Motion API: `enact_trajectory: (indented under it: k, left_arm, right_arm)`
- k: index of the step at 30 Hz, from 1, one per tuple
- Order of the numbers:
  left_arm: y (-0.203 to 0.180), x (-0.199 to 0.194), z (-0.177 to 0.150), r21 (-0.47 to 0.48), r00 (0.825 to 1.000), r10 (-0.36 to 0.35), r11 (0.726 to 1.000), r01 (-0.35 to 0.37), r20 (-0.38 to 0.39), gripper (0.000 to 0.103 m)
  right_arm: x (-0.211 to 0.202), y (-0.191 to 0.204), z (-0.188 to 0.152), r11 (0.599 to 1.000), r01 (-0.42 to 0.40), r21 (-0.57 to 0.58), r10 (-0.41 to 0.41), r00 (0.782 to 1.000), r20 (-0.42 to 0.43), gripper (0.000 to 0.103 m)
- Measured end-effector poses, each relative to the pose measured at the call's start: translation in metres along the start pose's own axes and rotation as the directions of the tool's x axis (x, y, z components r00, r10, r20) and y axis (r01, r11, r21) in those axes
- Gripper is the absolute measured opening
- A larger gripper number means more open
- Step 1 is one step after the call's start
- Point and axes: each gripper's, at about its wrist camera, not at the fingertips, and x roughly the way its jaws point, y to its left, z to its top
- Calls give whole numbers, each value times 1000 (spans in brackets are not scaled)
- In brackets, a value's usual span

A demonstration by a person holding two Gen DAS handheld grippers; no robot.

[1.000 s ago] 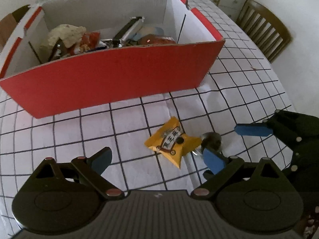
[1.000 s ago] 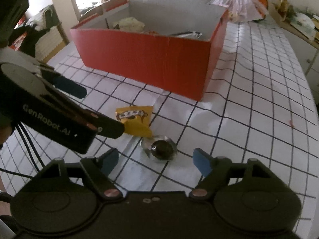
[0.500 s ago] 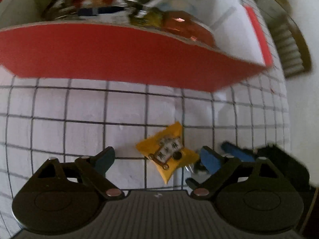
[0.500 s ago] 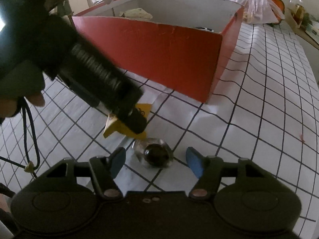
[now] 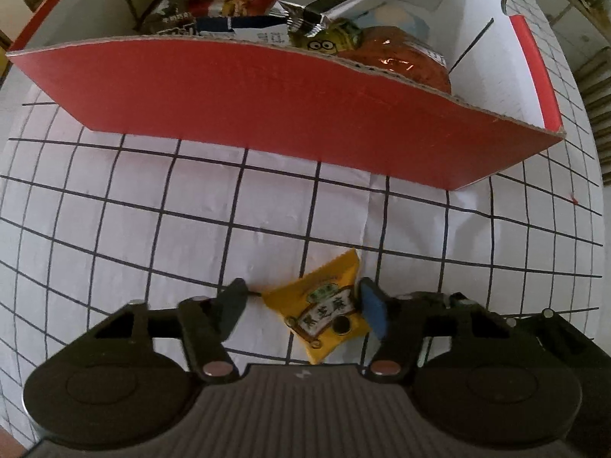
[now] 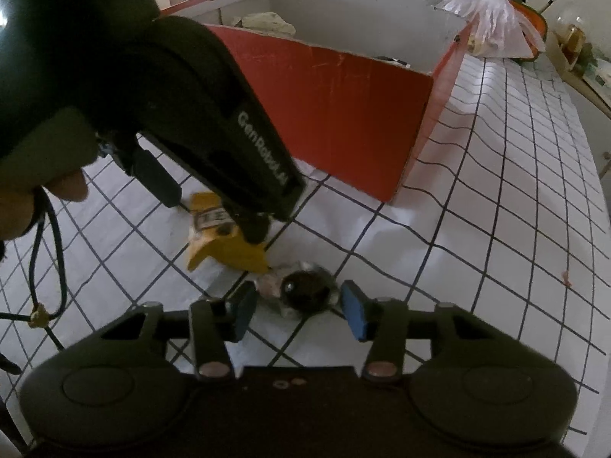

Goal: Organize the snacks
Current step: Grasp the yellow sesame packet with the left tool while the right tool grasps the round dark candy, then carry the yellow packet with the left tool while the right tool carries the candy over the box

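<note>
Snacks left on the counter (image 5: 114,229) number two: one yellow packet (image 5: 322,305) and one clear-wrapped dark sweet (image 6: 301,292), lying just beside each other in front of the single red box (image 5: 267,114).

A second ago both of my tools stood wide and hung back. Now my left tool (image 5: 301,311) points straight down over the yellow packet, which lies between its two blue pads, and its jaws are closing. The right-hand pad is at the packet's edge while the other is still a little short of it, so I would not call this a grip yet. My right tool (image 6: 296,309) has the dark sweet between its pads and is closing as well; both pads sit right at the wrapper's edges, though I cannot tell whether they press it. In the right wrist view the left tool's body leans over the packet and hides part of it.

To my mind both picks are in their closing stage at once, so the counter should be bare of loose snacks once these two go over the wall into the box.

Inside the box I can count about seven snacks: a pale puffy bag, a dark triangular packet, an orange-red bag, a blue-and-white one, a silver bar wrapper, a small yellow-green pack with a cartoon face, and a shiny orange bag. More may be hidden behind the near wall.
</note>
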Motion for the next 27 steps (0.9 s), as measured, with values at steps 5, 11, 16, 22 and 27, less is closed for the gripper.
enact_trajectory:
  k: [5, 11, 16, 22, 27]
  left_arm:
    - [16, -5, -7, -17, 1000, -28, 999, 28, 7, 49]
    - [37, -9, -12, -49, 997, -72, 996, 73, 8, 48]
    - [52, -10, -16, -70, 996, -90, 993, 90, 1, 48]
    - [72, -19, -24, -74, 994, -107, 991, 108, 14, 48]
    - [88, -28, -23, -55, 991, -126, 990, 128, 46, 48]
  right_arm:
    - [-2, 1, -2, 1000, 13, 25, -13, 1000, 0, 43]
    - [-5, -3, -1, 995, 19, 100, -19, 1000, 0, 42]
    - [-15, 1, -3, 989, 23, 149, -26, 1000, 16, 42]
    - [-28, 8, -2, 980, 44, 193, -52, 998, 36, 42]
    - [-38, 17, 1, 972, 65, 224, -80, 995, 55, 42]
